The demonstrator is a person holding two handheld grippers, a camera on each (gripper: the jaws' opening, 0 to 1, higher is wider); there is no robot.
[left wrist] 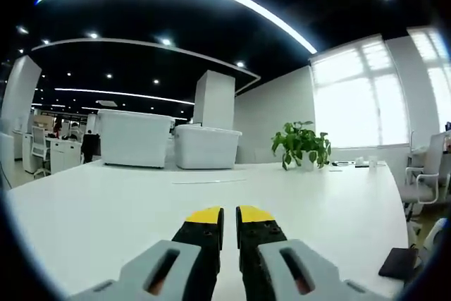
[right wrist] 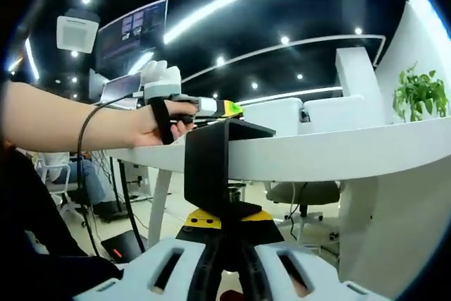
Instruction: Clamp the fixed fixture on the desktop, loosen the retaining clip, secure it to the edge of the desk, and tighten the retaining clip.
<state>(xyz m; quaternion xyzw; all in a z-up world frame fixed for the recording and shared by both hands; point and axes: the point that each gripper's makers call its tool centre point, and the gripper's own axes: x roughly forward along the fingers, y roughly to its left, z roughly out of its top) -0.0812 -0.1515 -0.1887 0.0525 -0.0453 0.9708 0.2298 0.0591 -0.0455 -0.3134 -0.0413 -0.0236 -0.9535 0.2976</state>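
Black C-shaped metal clamp fixture (right wrist: 215, 167) sits hooked over the white desk edge (right wrist: 331, 154), top arm on the desktop, screw foot below, right above the right gripper (right wrist: 227, 227) tips. Its jaws look nearly closed at the clamp's base; actual grip unclear. Left gripper (left wrist: 229, 215) hovers over the desktop, jaws almost together, holding nothing; potted green plant (left wrist: 301, 144) far ahead-right

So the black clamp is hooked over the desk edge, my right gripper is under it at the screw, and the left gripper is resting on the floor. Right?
Not quite. The left gripper is not on the floor: it is up on the white desk, as the left gripper view shows. The rest holds: in the right gripper view the black clamp hooks over the desk edge, with the right gripper under it at the screw.
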